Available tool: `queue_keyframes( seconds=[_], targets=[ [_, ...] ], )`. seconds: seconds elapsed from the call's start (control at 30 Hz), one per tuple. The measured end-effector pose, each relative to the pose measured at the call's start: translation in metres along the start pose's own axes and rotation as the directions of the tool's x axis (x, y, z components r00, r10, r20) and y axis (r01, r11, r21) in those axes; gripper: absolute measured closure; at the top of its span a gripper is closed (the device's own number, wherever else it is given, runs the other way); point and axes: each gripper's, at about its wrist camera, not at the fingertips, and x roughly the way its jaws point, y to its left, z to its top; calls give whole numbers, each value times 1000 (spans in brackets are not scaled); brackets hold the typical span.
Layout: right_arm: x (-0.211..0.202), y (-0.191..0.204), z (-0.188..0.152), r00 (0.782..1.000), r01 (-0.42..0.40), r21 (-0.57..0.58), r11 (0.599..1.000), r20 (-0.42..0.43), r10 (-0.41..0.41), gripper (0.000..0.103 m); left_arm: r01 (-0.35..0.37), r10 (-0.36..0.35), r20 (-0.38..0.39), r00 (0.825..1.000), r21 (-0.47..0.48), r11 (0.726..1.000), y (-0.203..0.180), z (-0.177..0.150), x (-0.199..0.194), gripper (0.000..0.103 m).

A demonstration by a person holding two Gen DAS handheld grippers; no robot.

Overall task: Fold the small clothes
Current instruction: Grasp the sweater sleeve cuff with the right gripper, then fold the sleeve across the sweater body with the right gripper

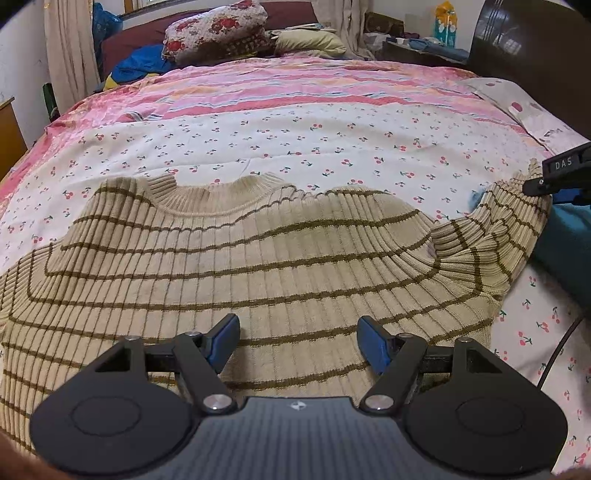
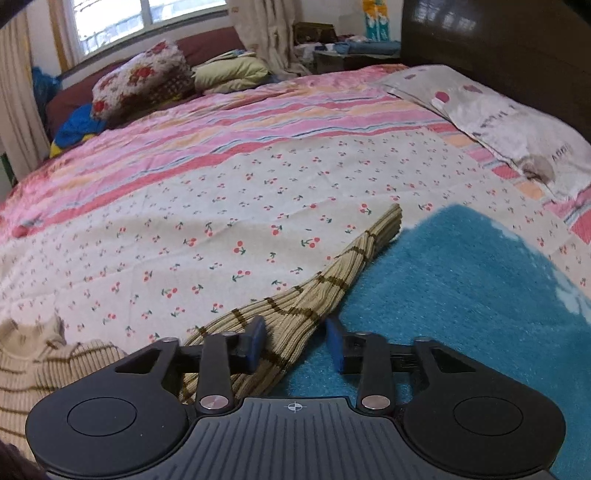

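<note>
A beige ribbed sweater with thin brown stripes (image 1: 258, 258) lies flat on the bed, collar pointing away from me. My left gripper (image 1: 297, 328) hovers open over its lower body, nothing between the blue pads (image 1: 373, 343). The sweater's right sleeve (image 2: 306, 306) stretches out diagonally, partly over a teal fluffy cloth (image 2: 461, 295). My right gripper (image 2: 295, 332) straddles that sleeve with its jaws narrowly apart; the left pad (image 2: 255, 343) touches the knit, while a strip of teal shows beside the right pad. In the left wrist view the right gripper (image 1: 532, 186) shows at the right edge, by the sleeve's end.
The bed has a white cherry-print sheet (image 1: 295, 147) and a pink striped cover (image 1: 295, 92) behind it. A spotted pillow (image 2: 498, 122) lies at the right by the dark headboard (image 2: 498, 44). Folded floral bedding (image 1: 218, 29) is piled at the far side.
</note>
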Motion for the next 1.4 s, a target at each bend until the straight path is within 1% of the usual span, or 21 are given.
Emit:
queue_keyframes(
  seconds=[0.03,0.07,0.17,0.3,0.37,0.5,0.63,0.7,0.8,0.87,0.97,1.0,1.03,1.07,1.1,1.13,1.2,1.3,1.37,1.4],
  targets=[
    [-1,1,0,1000,-9,-1,1000,3,9,86,1,-1,2,1000,-2,1000,1,0,-1,28],
    [-2,1,1,1000,-18,0,1000,5,18,89,1,-1,3,1000,-3,1000,2,0,-2,28],
    [-9,6,3,999,-35,-1,999,21,35,92,2,-2,8,1000,-7,1000,5,0,-5,28],
    [-24,22,4,994,-102,-15,995,45,103,93,1,-1,17,1000,-19,1000,10,-1,-10,28],
    [-34,35,3,987,-145,-38,989,62,147,94,0,1,20,1000,-27,1000,14,-2,-13,28],
    [-55,72,-1,965,-244,-103,964,78,252,94,-6,7,26,1000,-43,999,23,-5,-20,28],
    [-75,116,-8,934,-331,-189,924,72,350,95,-18,20,35,999,-63,998,38,-11,-29,28],
    [-81,140,-14,917,-375,-223,900,55,396,95,-30,32,38,999,-75,997,48,-15,-35,28],
    [-85,175,-27,897,-419,-275,865,21,442,95,-52,55,32,998,-99,994,65,-23,-42,28],
    [-86,194,-35,889,-436,-309,845,-3,457,95,-62,66,28,997,-118,991,76,-28,-46,28],
    [-87,220,-56,861,-496,-365,788,-88,501,95,-74,79,23,997,-150,986,92,-41,-54,28],
    [-88,225,-64,856,-506,-381,773,-112,505,94,-79,83,19,996,-157,984,97,-47,-56,28],
    [-88,227,-71,851,-516,-401,757,-139,506,92,-88,91,13,996,-161,983,103,-55,-59,28],
    [-88,231,-80,841,-534,-429,728,-184,509,89,-101,104,4,995,-168,981,109,-63,-61,28],
    [-88,232,-88,836,-544,-447,710,-214,506,89,-110,111,-4,994,-175,978,114,-69,-62,28],
    [-88,232,-98,835,-545,-465,698,-232,498,89,-116,115,-14,993,-187,975,120,-77,-64,28],
    [-88,231,-113,843,-534,-499,682,-258,471,88,-113,110,-28,994,-211,971,127,-87,-64,28],
    [-87,222,-127,859,-511,-505,696,-276,430,88,-108,105,-26,994,-218,970,129,-90,-64,28],
    [-90,213,-126,863,-505,-496,706,-274,425,87,-109,109,-11,994,-210,972,128,-89,-65,28],
    [-91,209,-123,867,-498,-485,718,-263,423,85,-108,110,-4,994,-207,972,127,-88,-65,28]
  ],
)
